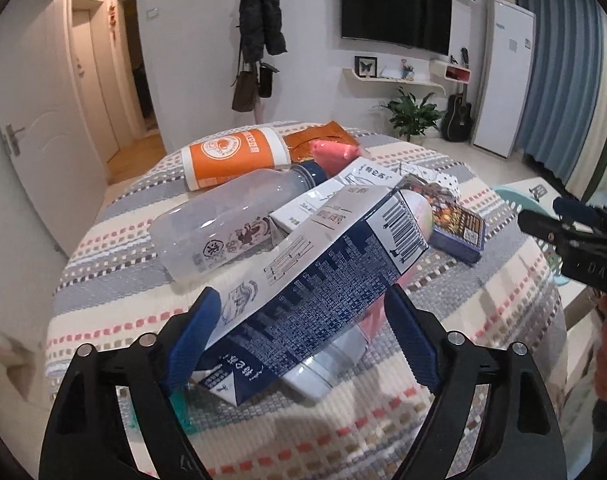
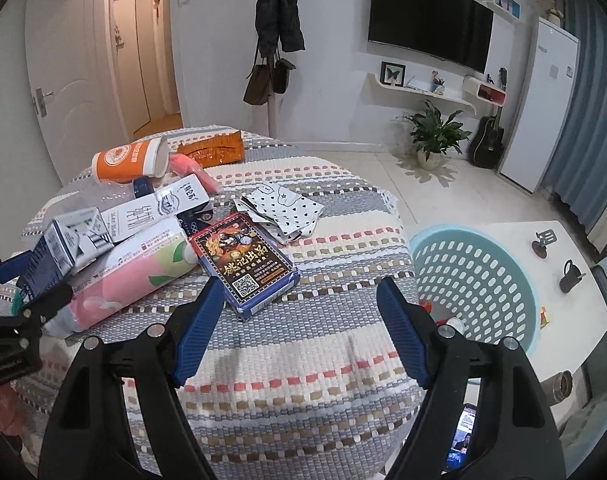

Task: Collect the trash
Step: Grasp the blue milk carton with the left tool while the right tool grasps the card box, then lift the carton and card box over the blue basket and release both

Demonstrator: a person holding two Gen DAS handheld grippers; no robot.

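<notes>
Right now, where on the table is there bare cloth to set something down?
Bare cloth lies under the right claw, between the card box and the basket. The far left is crowded: orange cup, milk cartons, pink bottle.

On my striped tablecloth lies a heap of trash. Nearest me, a navy-and-white milk carton point(image 1: 323, 276) tilts across a pink peach-printed bottle point(image 2: 131, 276) lying on its side. A clear plastic bottle point(image 1: 223, 220) with a dark cap lies flat beside a second white carton point(image 2: 155, 208). Behind them an orange-and-white paper cup point(image 1: 235, 156) lies tipped over, near a crumpled orange packet point(image 2: 215, 148) and a pink wrapper point(image 1: 333, 154). A dark card box point(image 2: 245, 264) rests flat, with spotted white paper point(image 2: 287, 208) just beyond it.
</notes>
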